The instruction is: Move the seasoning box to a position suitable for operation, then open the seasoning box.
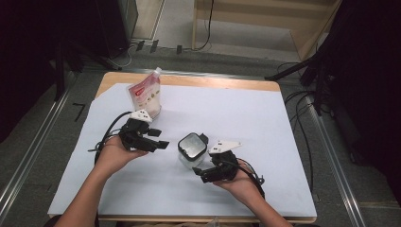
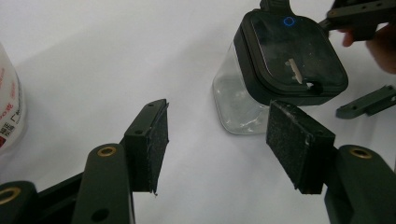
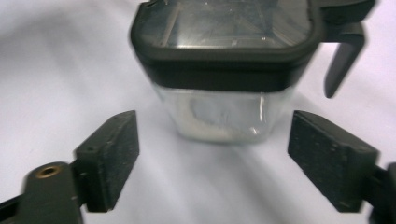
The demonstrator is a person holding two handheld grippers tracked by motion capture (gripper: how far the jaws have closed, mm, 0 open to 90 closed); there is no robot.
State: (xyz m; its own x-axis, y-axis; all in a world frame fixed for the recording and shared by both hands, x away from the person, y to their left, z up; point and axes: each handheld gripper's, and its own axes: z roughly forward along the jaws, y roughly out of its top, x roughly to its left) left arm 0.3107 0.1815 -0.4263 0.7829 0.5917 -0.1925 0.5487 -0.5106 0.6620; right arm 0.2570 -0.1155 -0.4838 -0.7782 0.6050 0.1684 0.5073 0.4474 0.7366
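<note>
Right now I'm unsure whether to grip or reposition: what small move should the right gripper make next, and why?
Probably ease the right gripper forward. Its jaws stand open, short of the clear jar with the dark lid, touching nothing. The jar sits centred between them, so a short advance would bracket it.

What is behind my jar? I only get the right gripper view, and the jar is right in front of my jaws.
Observer: A white pouch with red print stands upright near the table's far left edge.
Operator: Is the other gripper holding it?
Observer: No. The left gripper has open jaws with bare white paper between them, and the pouch sits off to its side.
Operator: Is my jar's lid shut?
Observer: The dark lid sits flat on the clear jar; from above, a small pale scrap lies on it.
</note>
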